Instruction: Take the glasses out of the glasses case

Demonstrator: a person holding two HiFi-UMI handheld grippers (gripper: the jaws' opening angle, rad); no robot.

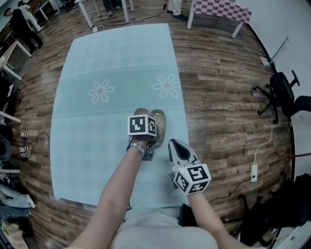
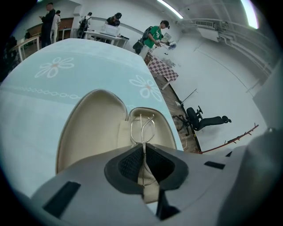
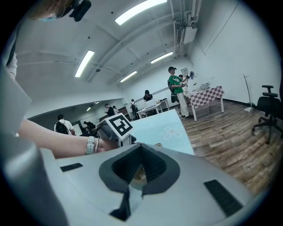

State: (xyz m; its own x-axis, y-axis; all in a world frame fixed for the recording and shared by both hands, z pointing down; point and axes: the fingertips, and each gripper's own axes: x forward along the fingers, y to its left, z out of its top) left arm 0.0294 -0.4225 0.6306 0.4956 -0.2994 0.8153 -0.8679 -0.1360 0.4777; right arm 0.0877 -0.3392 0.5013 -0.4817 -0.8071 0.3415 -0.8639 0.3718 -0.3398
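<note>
The glasses case (image 2: 93,128) lies open on the pale blue tablecloth (image 1: 116,73), its beige lining facing up. Thin metal-framed glasses (image 2: 142,130) rest in its right half. My left gripper (image 2: 143,154) points steeply down into the case, and its pads meet on a wire part of the glasses. In the head view my left gripper (image 1: 146,136) hangs over the case (image 1: 159,122), its tips hidden under its marker cube. My right gripper (image 1: 176,146) hovers to the right of the case, shut and holding nothing. The right gripper (image 3: 140,152) looks toward the left hand.
The table's right edge runs close beside the case. A black office chair (image 1: 284,92), a power strip (image 1: 253,171) and cables stand on the wooden floor to the right. A checkered table (image 1: 221,9) and several people are far behind.
</note>
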